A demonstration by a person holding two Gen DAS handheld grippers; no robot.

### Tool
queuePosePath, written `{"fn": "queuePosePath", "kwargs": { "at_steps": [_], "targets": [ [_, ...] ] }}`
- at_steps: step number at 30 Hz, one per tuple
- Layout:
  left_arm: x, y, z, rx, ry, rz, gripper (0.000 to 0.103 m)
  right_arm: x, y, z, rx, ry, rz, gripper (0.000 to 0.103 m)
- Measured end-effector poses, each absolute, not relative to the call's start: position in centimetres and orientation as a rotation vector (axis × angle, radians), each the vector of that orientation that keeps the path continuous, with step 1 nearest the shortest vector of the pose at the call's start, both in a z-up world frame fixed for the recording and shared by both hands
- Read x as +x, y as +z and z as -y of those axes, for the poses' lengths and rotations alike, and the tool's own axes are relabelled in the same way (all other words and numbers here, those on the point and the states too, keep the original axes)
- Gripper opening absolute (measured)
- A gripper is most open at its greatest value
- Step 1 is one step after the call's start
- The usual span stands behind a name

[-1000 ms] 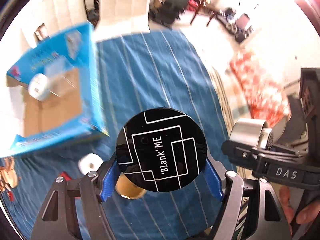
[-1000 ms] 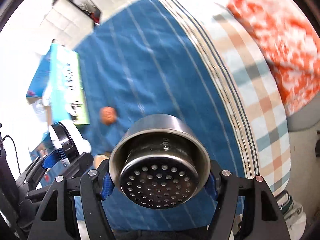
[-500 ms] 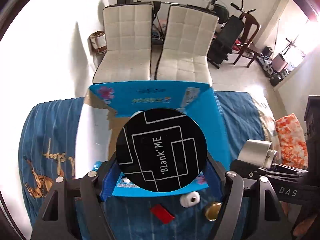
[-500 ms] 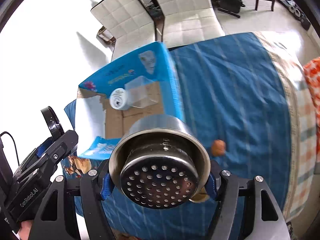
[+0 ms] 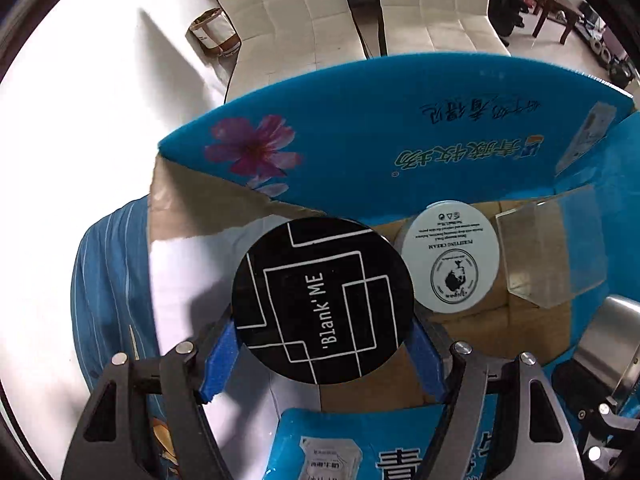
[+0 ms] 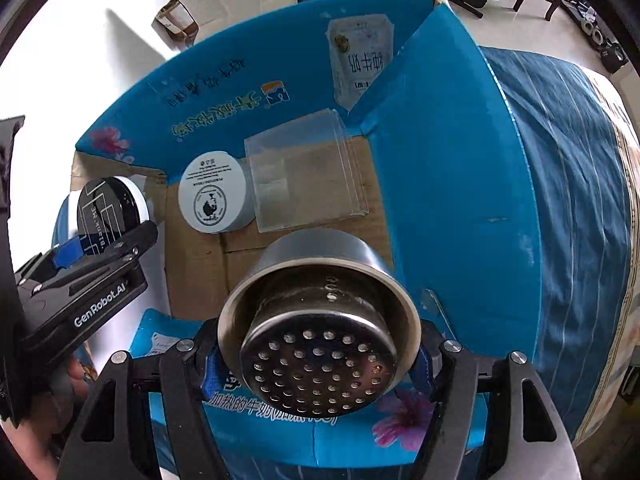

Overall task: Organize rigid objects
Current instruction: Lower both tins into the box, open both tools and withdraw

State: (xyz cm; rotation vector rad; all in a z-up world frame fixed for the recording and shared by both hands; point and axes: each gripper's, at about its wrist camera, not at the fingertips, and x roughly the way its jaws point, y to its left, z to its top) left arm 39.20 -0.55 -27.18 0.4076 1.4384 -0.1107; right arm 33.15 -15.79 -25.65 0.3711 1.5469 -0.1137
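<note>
So we've got both hands loaded up over the blue cardboard box (image 6: 440,168), which looks like the collecting bin for all the hard stuff. Already lying on its brown floor: a white cream jar (image 6: 212,199) on its side and a clear plastic case (image 6: 304,176) right beside it, both pushed toward the back wall, probably to leave the front free.

Our left gripper (image 5: 322,354) is clamped on the black round tin (image 5: 322,300), blue pads pressing its rim on either side, printed face toward the camera. It hangs over the left part of the box, just beside the cream jar, so that's likely where it gets dropped.

Our right gripper (image 6: 318,354) is closed around the steel strainer cup (image 6: 320,332), perforated bottom facing us, pinched at its wide rim. It sits above the near middle of the box, in front of the plastic case. Neither item touches the floor yet, as far as we can tell.
</note>
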Motion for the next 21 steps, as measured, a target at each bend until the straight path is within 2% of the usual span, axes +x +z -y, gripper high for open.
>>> {"fn": "queuePosePath", "kwargs": {
  "at_steps": [11,21],
  "targets": [
    [39.9,-31.7,1.2,0.390,-0.157,-1.546,0.073,34.8,-30.2,14.6,0.301,-0.176,-1.651,0.073],
    [40.4,-31.9,0.7,0.335,-0.221,-1.577,0.074,36.4,-33.5,14.0,0.240,-0.188,-1.705,0.073]
  ]
}}
